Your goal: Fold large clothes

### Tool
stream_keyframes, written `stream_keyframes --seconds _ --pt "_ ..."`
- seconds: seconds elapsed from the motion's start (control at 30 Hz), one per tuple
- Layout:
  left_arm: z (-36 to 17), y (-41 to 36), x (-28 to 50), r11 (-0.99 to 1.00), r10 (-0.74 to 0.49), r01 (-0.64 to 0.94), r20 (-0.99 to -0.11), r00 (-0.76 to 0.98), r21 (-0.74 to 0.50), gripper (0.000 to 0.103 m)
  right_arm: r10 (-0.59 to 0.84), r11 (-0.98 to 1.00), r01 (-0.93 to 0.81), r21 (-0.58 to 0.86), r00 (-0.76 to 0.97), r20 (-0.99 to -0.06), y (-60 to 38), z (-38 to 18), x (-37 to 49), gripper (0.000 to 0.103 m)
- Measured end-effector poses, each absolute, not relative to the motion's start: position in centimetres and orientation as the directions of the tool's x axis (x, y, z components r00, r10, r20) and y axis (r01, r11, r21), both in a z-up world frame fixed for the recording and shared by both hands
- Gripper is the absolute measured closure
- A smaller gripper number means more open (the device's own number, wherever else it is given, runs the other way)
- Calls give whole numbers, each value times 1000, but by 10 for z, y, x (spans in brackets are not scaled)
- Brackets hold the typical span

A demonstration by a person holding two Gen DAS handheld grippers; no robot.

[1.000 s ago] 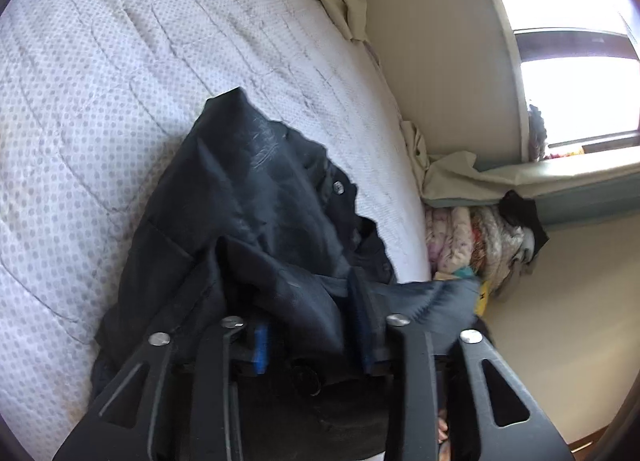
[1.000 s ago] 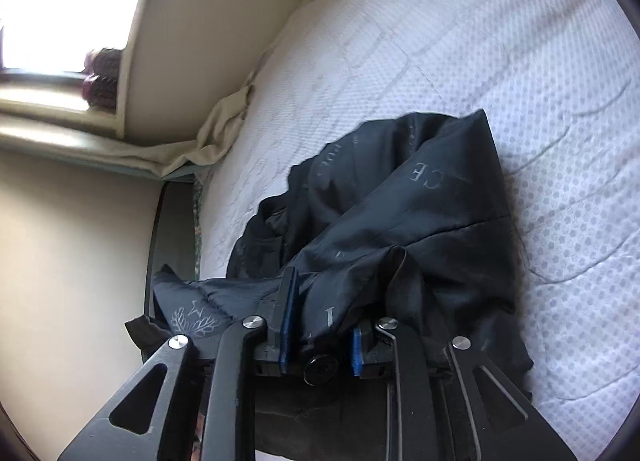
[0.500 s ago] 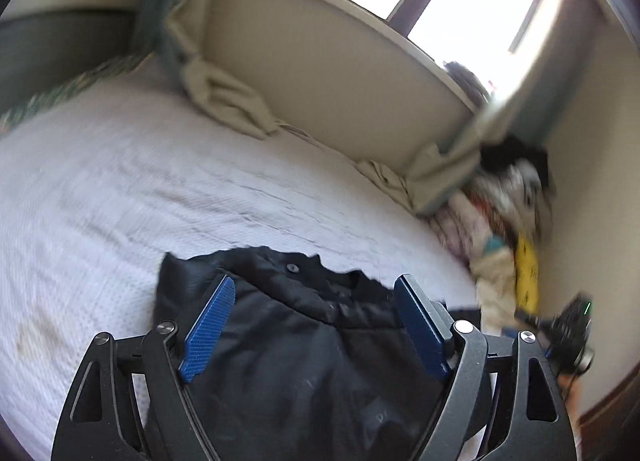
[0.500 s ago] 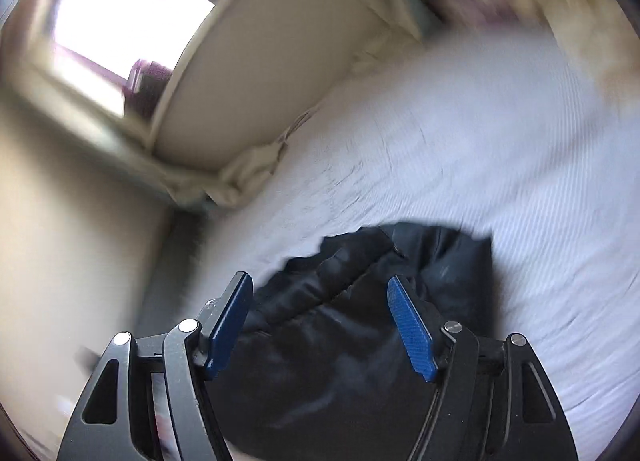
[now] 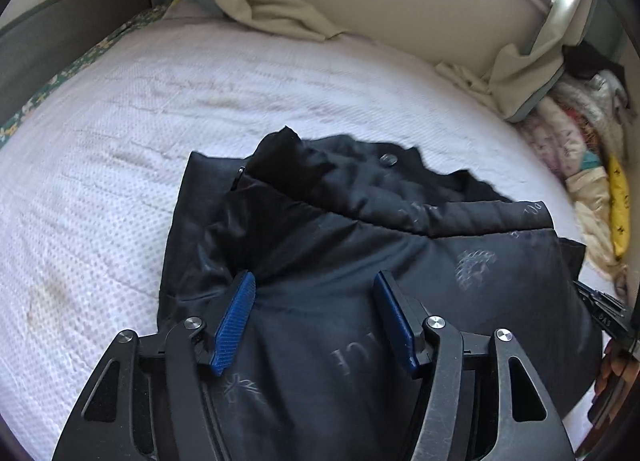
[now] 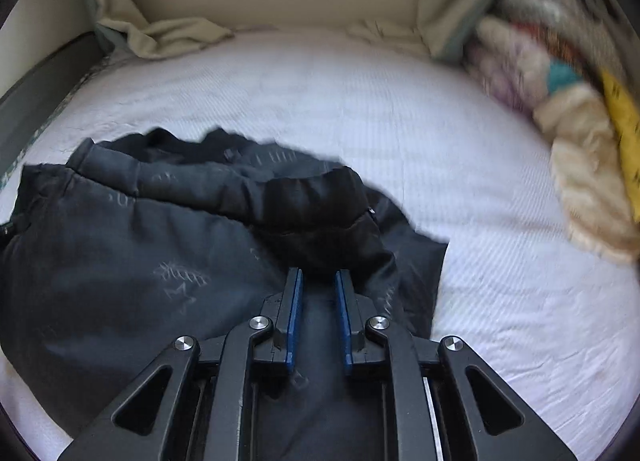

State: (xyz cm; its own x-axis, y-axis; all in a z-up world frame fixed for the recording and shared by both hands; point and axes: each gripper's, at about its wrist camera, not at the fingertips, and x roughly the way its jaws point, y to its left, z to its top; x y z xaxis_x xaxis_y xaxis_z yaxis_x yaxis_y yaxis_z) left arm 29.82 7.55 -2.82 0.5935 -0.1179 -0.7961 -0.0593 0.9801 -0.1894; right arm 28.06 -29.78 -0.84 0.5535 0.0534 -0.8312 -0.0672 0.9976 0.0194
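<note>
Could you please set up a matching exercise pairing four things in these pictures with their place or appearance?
Things:
1. dark jacket
2. bed cover
3. laundry pile
4. beige cloth

Descriptions:
A. white and dotted, with a brownish stain near one edge
B. bunched up along the far wall
C. mixed colours, heaped at the right end of the bed
D. rumpled on the bed, with faint printed emblems

Pairs: 1-D, 2-A, 3-C, 4-B
</note>
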Motion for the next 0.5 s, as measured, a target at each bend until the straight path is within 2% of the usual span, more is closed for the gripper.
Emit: stream_keyframes --seconds 0.13,0.27,0.5 --pt "-43 75 302 991 -77 -48 -812 579 -128 36 89 996 -53 72 521 -849 -305 -30 287 95" --pt "-55 84 305 984 -106 -57 -809 578 -170 35 118 993 -41 113 507 -854 -309 -41 286 96" --pt "-69 74 298 994 -55 -37 -766 641 -103 34 68 997 -60 42 568 -820 -297 -54 280 97"
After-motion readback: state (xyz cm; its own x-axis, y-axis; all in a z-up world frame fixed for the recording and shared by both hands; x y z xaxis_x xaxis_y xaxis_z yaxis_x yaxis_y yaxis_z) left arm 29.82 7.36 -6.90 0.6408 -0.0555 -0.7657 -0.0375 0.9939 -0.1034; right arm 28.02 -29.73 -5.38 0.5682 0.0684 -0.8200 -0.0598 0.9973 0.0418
